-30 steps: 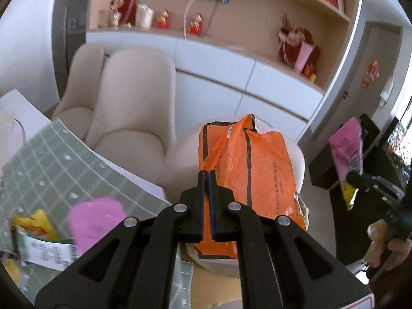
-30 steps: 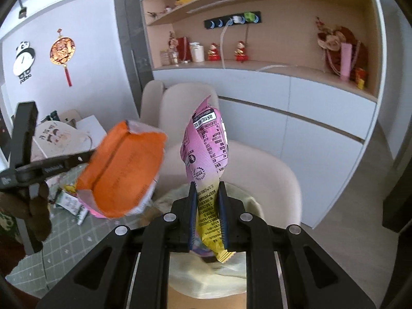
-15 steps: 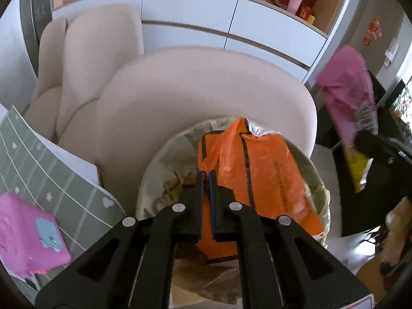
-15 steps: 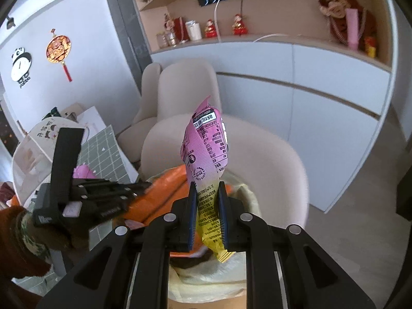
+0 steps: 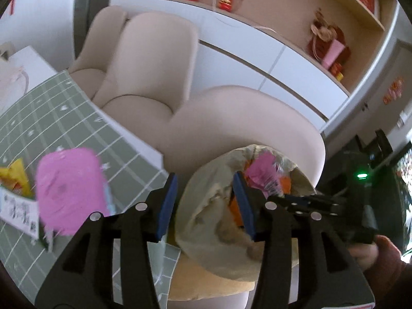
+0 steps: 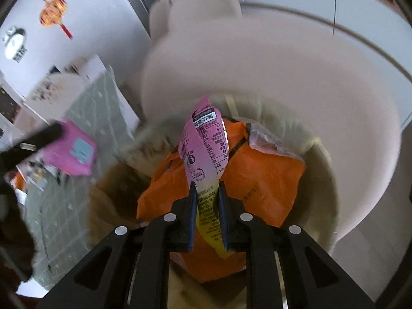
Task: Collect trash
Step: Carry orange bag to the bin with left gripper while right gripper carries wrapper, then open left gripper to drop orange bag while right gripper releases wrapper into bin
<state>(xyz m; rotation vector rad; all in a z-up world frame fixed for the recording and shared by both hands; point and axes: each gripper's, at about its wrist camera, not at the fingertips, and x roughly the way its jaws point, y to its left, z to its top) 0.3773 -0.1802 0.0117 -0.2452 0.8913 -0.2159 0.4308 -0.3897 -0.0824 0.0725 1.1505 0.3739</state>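
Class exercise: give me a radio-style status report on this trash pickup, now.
Left gripper opening, empty. Right gripper shut on pink wrapper, over bin. Orange bag in bin. Nothing in the way.

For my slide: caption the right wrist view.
Right claw holds a pink wrapper above the orange bag in the bin.

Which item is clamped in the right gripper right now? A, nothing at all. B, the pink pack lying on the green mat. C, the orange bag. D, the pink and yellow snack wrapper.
D: in the right wrist view the right gripper is shut on the pink and yellow snack wrapper, held over the orange bag that lies in the lined bin.
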